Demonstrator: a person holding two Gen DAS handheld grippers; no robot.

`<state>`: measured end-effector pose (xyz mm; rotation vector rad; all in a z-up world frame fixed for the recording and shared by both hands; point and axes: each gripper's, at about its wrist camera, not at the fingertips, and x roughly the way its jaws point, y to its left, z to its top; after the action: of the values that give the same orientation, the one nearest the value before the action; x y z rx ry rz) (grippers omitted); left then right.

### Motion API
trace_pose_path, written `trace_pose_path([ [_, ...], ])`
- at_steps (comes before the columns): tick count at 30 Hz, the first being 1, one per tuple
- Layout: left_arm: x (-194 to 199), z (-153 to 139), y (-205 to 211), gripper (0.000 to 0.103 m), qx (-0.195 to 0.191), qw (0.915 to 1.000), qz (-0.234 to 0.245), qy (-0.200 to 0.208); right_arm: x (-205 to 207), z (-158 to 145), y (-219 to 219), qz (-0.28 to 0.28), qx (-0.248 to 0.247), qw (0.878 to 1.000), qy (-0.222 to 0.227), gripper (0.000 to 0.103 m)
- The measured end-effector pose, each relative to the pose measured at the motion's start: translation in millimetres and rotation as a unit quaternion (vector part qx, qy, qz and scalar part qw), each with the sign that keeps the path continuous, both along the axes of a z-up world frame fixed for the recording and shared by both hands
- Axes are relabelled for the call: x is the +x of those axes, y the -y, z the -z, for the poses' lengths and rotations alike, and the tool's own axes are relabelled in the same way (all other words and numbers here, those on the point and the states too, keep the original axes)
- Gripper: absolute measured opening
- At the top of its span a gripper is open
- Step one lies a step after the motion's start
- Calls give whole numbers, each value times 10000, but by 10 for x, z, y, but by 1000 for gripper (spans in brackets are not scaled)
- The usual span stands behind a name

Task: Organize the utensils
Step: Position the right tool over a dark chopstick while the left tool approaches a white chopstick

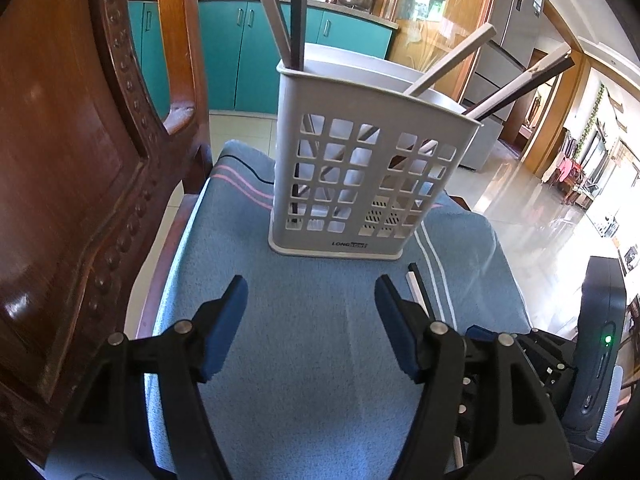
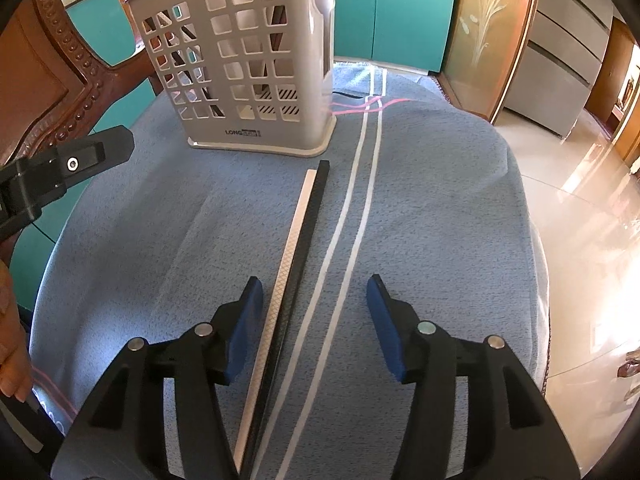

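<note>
**Chopsticks half sorted, both grippers empty**

Left wrist: left gripper [image 1: 310, 286] spread wide, holding nothing, over the blue towel [image 1: 304, 360]. Grey holder [image 1: 360, 168] standing upright near the towel's far edge, several chopsticks [image 1: 448, 66] leaning out the top.

Right wrist: right gripper [image 2: 314, 286] also gaping, nothing held. Loose white chopstick [image 2: 286, 268] and black chopstick [image 2: 306, 248] lying side by side mid-towel, touching, tips just short of the holder's base, between the blue pads [image 2: 248, 320].

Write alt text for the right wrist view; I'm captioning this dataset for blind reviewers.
The open right gripper hovers over a pair of chopsticks, one white and one black, lying side by side on a blue towel. Ahead stands a grey perforated utensil holder; the left gripper's finger enters at left.
</note>
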<state>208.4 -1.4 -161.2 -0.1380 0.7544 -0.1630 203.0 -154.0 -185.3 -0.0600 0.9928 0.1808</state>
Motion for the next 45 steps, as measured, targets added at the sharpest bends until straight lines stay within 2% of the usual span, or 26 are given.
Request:
trace_pose_path([
  [8, 15, 51, 4, 68, 20, 9999, 10, -112, -8, 10, 17, -43, 42, 10000, -21, 53],
  [10, 11, 57, 9, 68, 37, 9999, 11, -127, -18, -5, 31, -167, 251, 9995, -70, 22],
  [11, 10, 59, 7, 68, 43, 9999, 11, -129, -20, -5, 32, -237, 390, 9989, -134, 16],
  [15, 12, 74, -6, 68, 65, 9999, -2, -156, -32, -16, 62, -291, 519, 9980, -203, 15],
  [18, 18, 96, 0, 68, 64, 9998, 15, -210, -8, -29, 183, -155, 768, 9965, -291, 14],
  [25, 54, 184, 107, 68, 126, 9991, 132, -374, 30, -52, 295, -13, 946, 9951, -303, 14],
  [27, 49, 199, 133, 68, 135, 9990, 164, -400, 14, -76, 295, -249, 1420, 9889, -369, 14],
  [29, 39, 197, 165, 68, 164, 9989, 183, -388, -15, -129, 297, -541, 2136, 9746, -395, 14],
  [30, 38, 193, 166, 68, 173, 9990, 178, -375, -25, -163, 304, -579, 2272, 9716, -329, 14],
  [33, 36, 199, 147, 68, 147, 9991, 131, -379, -19, -165, 355, -316, 2137, 9761, -244, 16],
  [34, 36, 202, 142, 68, 148, 9991, 112, -388, -7, -146, 346, -163, 1892, 9815, -243, 19],
  [37, 52, 220, 129, 68, 146, 9989, 69, -433, -3, -83, 284, 40, 975, 9951, -138, 21],
  [41, 64, 242, 147, 68, 71, 9985, 109, -526, -7, -18, 135, -88, 587, 9982, -118, 21],
  [43, 62, 259, 176, 68, 65, 9984, 151, -542, -26, -22, 107, -110, 361, 9993, -64, 13],
  [45, 57, 275, 226, 68, 61, 9982, 212, -556, -4, -21, 212, 58, 551, 9983, -180, 7],
])
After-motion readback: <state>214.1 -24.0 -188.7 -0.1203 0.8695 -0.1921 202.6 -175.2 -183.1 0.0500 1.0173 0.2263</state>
